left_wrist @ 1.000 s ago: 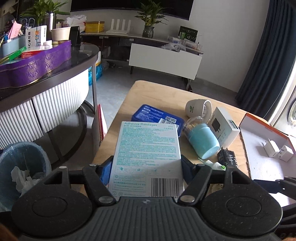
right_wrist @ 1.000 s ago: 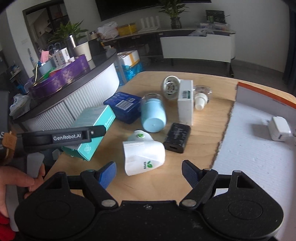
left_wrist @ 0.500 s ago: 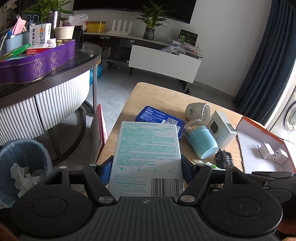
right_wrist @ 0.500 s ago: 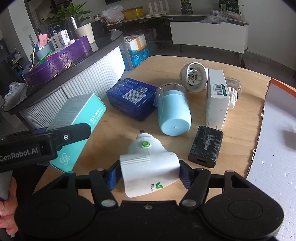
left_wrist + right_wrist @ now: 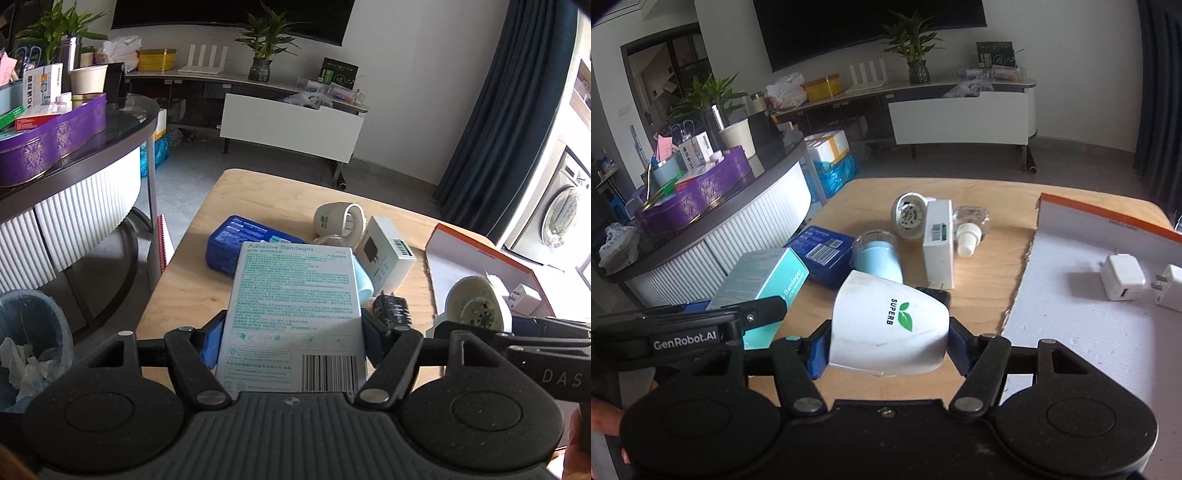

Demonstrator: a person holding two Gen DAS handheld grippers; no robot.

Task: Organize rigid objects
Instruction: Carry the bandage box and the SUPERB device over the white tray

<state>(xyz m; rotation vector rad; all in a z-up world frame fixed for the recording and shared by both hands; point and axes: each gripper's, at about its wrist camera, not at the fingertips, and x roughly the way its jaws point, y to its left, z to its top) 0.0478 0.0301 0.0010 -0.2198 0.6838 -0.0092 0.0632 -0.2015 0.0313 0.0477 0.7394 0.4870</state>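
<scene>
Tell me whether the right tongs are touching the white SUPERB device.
Touching. In the right wrist view the right tongs are shut on the white SUPERB device, with both blue pads pressed against its sides.

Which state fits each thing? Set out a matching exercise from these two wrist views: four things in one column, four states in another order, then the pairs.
Things
1. bandage box
2. SUPERB device
3. white charger
4. blue tin

States
A. lying in the orange-edged tray
B. clamped in the right gripper
C. lying on the wooden table
D. clamped in the left gripper

Pairs: 1-D, 2-B, 3-A, 4-C
</scene>
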